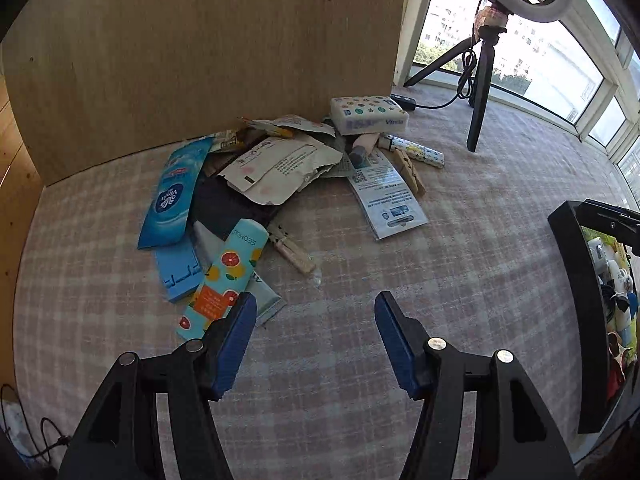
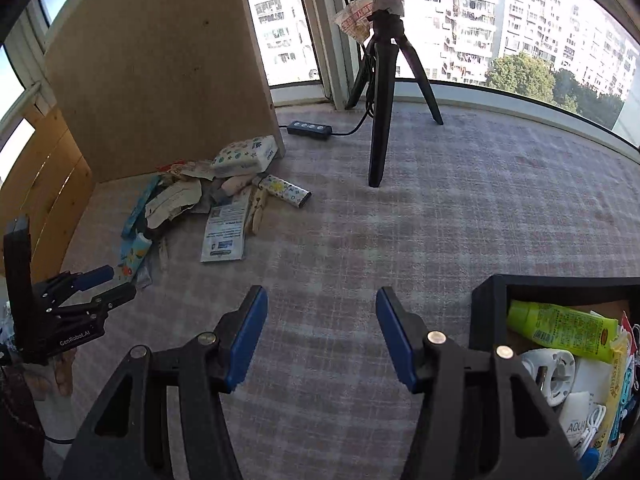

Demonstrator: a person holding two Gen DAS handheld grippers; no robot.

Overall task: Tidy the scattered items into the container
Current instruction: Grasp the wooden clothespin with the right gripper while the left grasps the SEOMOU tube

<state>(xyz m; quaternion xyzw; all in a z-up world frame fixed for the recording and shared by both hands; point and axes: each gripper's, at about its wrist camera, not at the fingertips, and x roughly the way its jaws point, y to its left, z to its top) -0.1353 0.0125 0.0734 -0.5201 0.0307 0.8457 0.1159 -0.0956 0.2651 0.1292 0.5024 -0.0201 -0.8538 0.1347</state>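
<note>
Both grippers are hanging over the checked pink cloth (image 1: pixel 460 280) with nothing in them. The left gripper (image 1: pixel 316 304) has its blue pads spread wide, only bare cloth between them; its left pad sits just in front of the bottom end of the grapefruit-print tube (image 1: pixel 224 280). The right gripper (image 2: pixel 322 300) is the same deal: jaws wide apart, empty, over an open stretch of cloth.

The scattered stuff is piled at the far left of the cloth, right up against the foot of the brown board (image 1: pixel 200 48). In there: a blue Vinda tissue pack (image 1: pixel 174 196), a torn paper envelope (image 1: pixel 280 168), a white tissue pack with little coloured prints (image 1: pixel 370 114) by the board's corner, a printed leaflet (image 1: pixel 388 196), a wooden clothespin (image 1: pixel 410 170) touching the leaflet's edge, another clothespin (image 1: pixel 294 254) beside the tube, and a patterned lighter-shaped thing (image 2: pixel 286 190).

The black container (image 2: pixel 490 308) is at the near right of the cloth, well apart from the pile and just beside the right gripper. It already has a green tube (image 2: pixel 560 328) and other bits in it.

A tripod (image 2: pixel 382 120) stands at the far edge by the window.
</note>
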